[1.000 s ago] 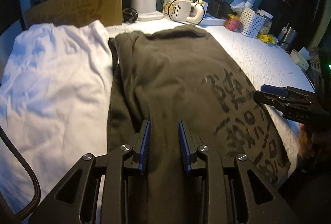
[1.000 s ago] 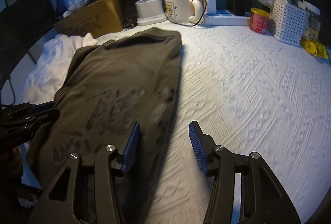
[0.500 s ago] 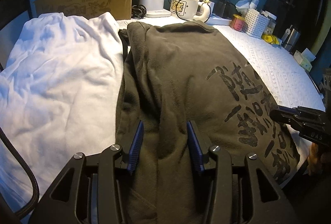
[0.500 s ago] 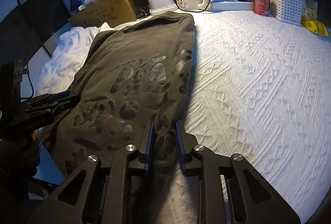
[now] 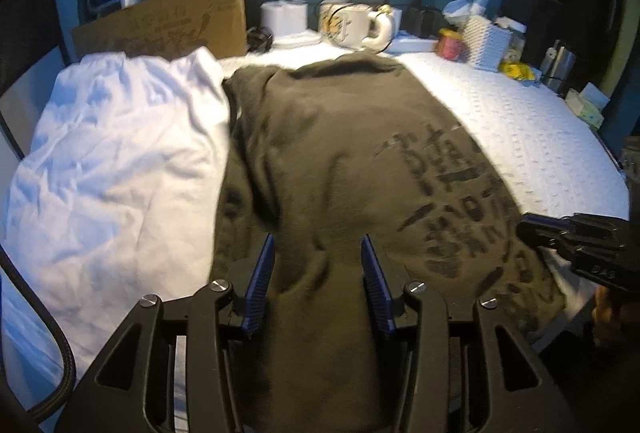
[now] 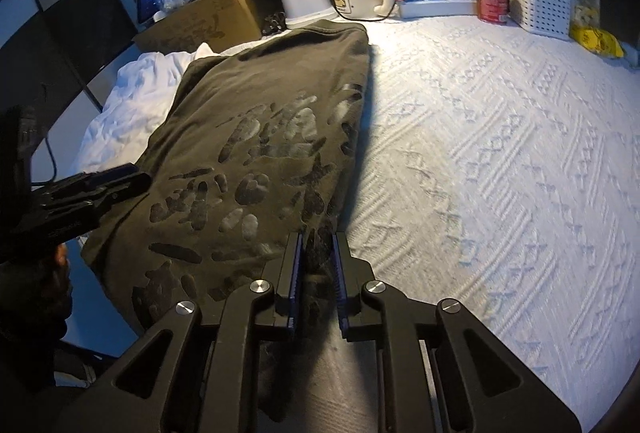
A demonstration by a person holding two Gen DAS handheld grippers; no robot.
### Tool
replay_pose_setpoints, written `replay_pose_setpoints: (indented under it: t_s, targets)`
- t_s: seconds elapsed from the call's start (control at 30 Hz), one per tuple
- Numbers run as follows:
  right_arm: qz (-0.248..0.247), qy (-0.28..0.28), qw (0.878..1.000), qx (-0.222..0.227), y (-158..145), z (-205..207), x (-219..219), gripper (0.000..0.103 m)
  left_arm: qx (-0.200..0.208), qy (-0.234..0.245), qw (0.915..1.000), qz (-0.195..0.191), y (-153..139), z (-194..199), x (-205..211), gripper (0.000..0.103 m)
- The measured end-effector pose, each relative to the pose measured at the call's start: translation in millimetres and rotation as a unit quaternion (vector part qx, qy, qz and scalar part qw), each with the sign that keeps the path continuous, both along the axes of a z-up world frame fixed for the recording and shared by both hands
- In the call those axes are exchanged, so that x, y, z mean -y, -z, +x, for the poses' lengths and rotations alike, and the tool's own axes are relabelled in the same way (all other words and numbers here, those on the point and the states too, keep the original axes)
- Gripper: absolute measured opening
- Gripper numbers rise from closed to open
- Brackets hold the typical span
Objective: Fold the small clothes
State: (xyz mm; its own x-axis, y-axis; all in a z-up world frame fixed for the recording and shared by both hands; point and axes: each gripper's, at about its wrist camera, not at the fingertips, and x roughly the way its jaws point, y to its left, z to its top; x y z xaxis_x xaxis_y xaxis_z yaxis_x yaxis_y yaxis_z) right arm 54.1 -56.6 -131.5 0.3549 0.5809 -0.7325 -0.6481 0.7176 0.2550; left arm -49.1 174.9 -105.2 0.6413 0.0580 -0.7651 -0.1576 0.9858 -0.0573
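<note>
A dark olive shirt (image 5: 340, 153) with black printed characters lies flat on the white bedspread (image 6: 500, 153), seen again in the right wrist view (image 6: 260, 113). My left gripper (image 5: 316, 273) stands open over the shirt's near left part, with a bunch of cloth between its blue pads. My right gripper (image 6: 318, 265) is closing, its pads pressed on the near right edge of the shirt. Each gripper shows in the other's view: the right gripper (image 5: 560, 237) at the right, the left gripper (image 6: 112, 181) at the left.
A crumpled white garment (image 5: 120, 161) lies left of the shirt, touching it. Along the back stand a cardboard box (image 5: 172, 25), a lamp base, a large mug (image 5: 352, 23), a red tin (image 6: 492, 1) and a white basket (image 6: 540, 1). Cables run behind them.
The left gripper's jaws widened and settled over the shirt's near part. The right gripper moved left from the bedspread onto the shirt's right edge and narrowed onto it.
</note>
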Motion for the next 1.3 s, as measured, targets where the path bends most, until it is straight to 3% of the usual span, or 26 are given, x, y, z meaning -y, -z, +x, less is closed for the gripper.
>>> replay_pose_setpoints:
  t_s: [0.07, 0.13, 0.37, 0.6, 0.9, 0.97, 1.03, 1.3]
  targets:
    - [-0.001, 0.002, 1.000, 0.000, -1, -1, 4, 0.016, 0.007, 0.008, 0.9999, 0.003, -7, 0, 9, 0.050]
    - [-0.001, 0.006, 1.000, 0.002, -2, -2, 9, 0.016, 0.014, 0.016, 0.9997, 0.012, -13, 0, 19, 0.064]
    - [0.001, 0.022, 1.000, 0.006, -4, -1, 38, 0.042, 0.015, 0.027, 0.9994, 0.013, -17, 6, 44, 0.066]
    - [0.004, 0.052, 0.999, 0.016, -6, 4, 75, 0.043, 0.008, 0.057, 0.9983, 0.006, -19, 15, 72, 0.069]
    - [0.004, 0.092, 0.995, 0.031, -9, 10, 115, 0.047, 0.038, 0.077, 0.9963, -0.001, -34, 25, 98, 0.071]
    - [0.004, 0.098, 0.995, 0.035, -11, 11, 123, 0.060, 0.044, 0.083, 0.9956, 0.002, -38, 26, 105, 0.075]
    - [0.004, 0.105, 0.994, 0.042, -16, 13, 132, 0.060, 0.055, 0.083, 0.9950, 0.006, -42, 26, 110, 0.089]
    - [0.003, 0.134, 0.988, 0.079, -42, 19, 158, 0.060, 0.109, 0.086, 0.9901, 0.018, -70, 28, 123, 0.099]
